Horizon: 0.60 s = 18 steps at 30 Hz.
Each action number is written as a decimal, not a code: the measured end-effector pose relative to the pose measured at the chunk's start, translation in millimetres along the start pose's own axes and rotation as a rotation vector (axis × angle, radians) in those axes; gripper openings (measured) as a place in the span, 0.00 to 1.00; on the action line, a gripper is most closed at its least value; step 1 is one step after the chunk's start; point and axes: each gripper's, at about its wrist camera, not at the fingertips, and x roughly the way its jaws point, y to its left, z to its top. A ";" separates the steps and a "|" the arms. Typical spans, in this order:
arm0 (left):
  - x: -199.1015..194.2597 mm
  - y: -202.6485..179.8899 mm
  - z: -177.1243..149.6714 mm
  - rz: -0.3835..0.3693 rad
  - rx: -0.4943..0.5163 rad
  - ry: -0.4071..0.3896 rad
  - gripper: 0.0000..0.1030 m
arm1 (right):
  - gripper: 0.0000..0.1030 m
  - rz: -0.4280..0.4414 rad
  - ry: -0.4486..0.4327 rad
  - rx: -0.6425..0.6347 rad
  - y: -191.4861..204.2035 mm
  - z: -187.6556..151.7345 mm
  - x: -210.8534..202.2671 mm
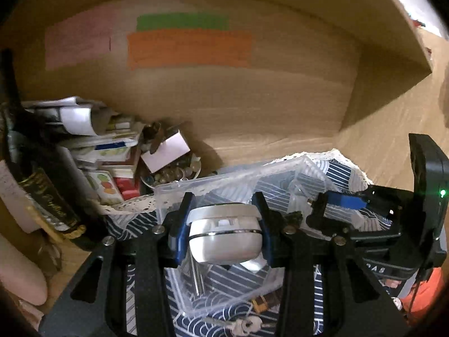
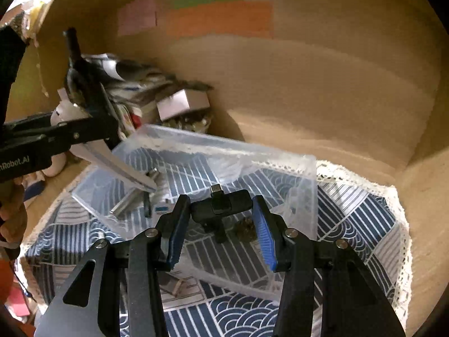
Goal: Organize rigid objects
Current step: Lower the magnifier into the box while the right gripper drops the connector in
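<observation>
Already both tools are loaded and poised over the same clear plastic box, which sits on a blue-and-white patterned cloth with a lace edge, inside a wooden shelf recess.

Going from the left: in the left wrist view, the left tool is clamped on a white rounded plug adapter, its blue pads pressing on either side, at lower centre of the frame. Two metal prongs hang from it down toward the box floor. The box rim lies just beyond and beneath it, so this piece looks to be above the near part of the box already.

Further right in that same view, the right tool shows at middle right, above the far end of the box.

In the right wrist view, the right tool grips a small black adapter at centre frame, its long axis lying across between the pads and its little connector pointing away, toward the upper part of the frame. The open box lies directly below and ahead. At middle left, the left tool reaches in over the box's left end, where a few metal pieces already lie.

I judge that what matters next is that each held piece is straight above its own end of the box: left over left, right over right.
</observation>
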 end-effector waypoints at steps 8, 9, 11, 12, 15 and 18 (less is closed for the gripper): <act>28.8 -7.5 -5.2 -0.014 0.035 0.008 0.40 | 0.41 -0.003 0.063 0.009 -7.7 -6.2 27.2; 30.0 -7.9 -6.8 -0.014 0.040 0.011 0.40 | 0.41 -0.012 0.064 0.006 -6.9 -7.1 27.4; 35.4 -8.2 -10.2 -0.016 0.048 0.028 0.40 | 0.41 -0.025 0.066 -0.008 -4.8 -7.3 28.4; 38.4 -7.9 -12.3 -0.019 0.049 0.042 0.40 | 0.41 -0.021 0.067 -0.012 -4.3 -7.3 28.8; 45.4 -7.0 -17.7 -0.017 0.051 0.082 0.40 | 0.41 -0.022 0.074 -0.014 -2.5 -7.4 31.2; 47.3 -5.1 -20.4 -0.015 0.040 0.107 0.40 | 0.49 -0.027 0.078 -0.009 -3.4 -6.3 30.6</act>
